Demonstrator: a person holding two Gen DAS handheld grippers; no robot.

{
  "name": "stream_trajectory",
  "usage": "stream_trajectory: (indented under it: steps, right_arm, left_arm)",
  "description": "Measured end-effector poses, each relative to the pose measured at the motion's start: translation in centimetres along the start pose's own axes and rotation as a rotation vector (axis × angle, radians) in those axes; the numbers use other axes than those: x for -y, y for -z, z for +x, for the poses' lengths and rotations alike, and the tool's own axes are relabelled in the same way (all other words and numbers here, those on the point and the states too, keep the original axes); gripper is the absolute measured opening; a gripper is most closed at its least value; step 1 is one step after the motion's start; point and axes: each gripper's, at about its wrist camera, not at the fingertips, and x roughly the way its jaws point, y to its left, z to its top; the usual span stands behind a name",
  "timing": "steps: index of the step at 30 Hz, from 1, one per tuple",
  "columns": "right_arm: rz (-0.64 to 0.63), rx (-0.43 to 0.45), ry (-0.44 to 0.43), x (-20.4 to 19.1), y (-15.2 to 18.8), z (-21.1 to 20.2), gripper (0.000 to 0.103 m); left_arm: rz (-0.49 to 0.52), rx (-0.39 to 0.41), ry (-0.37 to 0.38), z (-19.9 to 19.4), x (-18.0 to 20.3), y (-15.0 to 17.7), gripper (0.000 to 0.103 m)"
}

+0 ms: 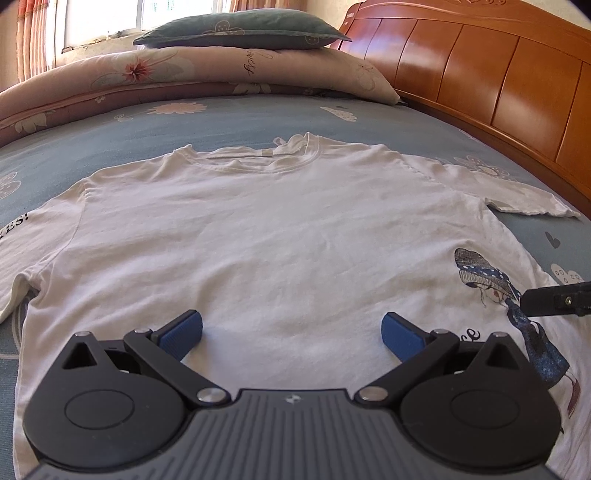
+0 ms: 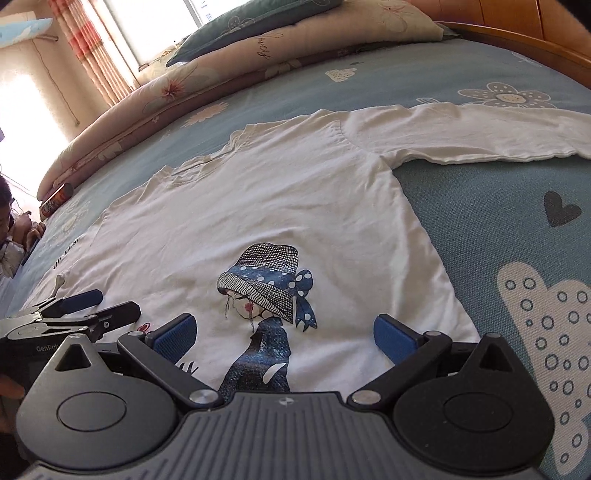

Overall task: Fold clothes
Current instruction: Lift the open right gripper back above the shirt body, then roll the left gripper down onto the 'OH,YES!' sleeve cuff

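Note:
A white T-shirt (image 1: 266,229) lies spread flat on the bed, collar away from me and both sleeves out to the sides. It carries a print of a girl in a blue dotted hat (image 2: 266,288) near its lower right. My left gripper (image 1: 291,332) hovers open over the shirt's lower middle, with nothing between its blue pads. Over the print, my right gripper (image 2: 284,336) is open too and holds nothing. The right gripper's tip (image 1: 554,297) pokes into the left wrist view at the right edge. The left gripper (image 2: 99,304) shows at the left of the right wrist view.
The blue flowered bedsheet (image 2: 480,206) surrounds the shirt. A rolled pink quilt (image 1: 155,74) and a green pillow (image 1: 240,31) lie at the far side. A wooden headboard (image 1: 498,81) runs along the right. A person (image 2: 11,236) and a can (image 2: 55,199) are at the left edge.

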Motion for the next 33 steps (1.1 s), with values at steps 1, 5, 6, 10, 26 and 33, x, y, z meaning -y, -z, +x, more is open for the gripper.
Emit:
stream_trajectory:
  steps: [1,5,6,10,26,33]
  right_arm:
    - [-0.006,0.020,0.000,0.0,0.3,-0.1,0.103]
    - [0.008,0.040,0.030,-0.4,0.3,0.1,0.103]
    - [0.008,0.034,0.042,-0.5,0.2,0.2,0.103]
    - [-0.034,0.018,0.081,-1.3,0.2,0.6,0.103]
    - [-0.143,0.035,0.118,-2.3,1.4,0.4,0.103]
    - [-0.198,0.046,0.159,-3.0,2.0,0.8,0.103]
  left_arm:
    - [0.003,0.002,-0.001,0.0,0.0,0.0,0.102]
    - [-0.003,0.006,0.001,-0.3,0.0,-0.1,0.102]
    - [-0.020,0.010,0.005,-0.6,-0.1,-0.1,0.102]
    - [-0.090,0.059,0.019,-2.6,-1.4,-0.5,0.100]
    - [-1.004,0.422,0.001,-18.1,-23.6,6.5,0.049]
    - [-1.254,0.360,-0.061,-20.6,-29.7,11.6,0.049]
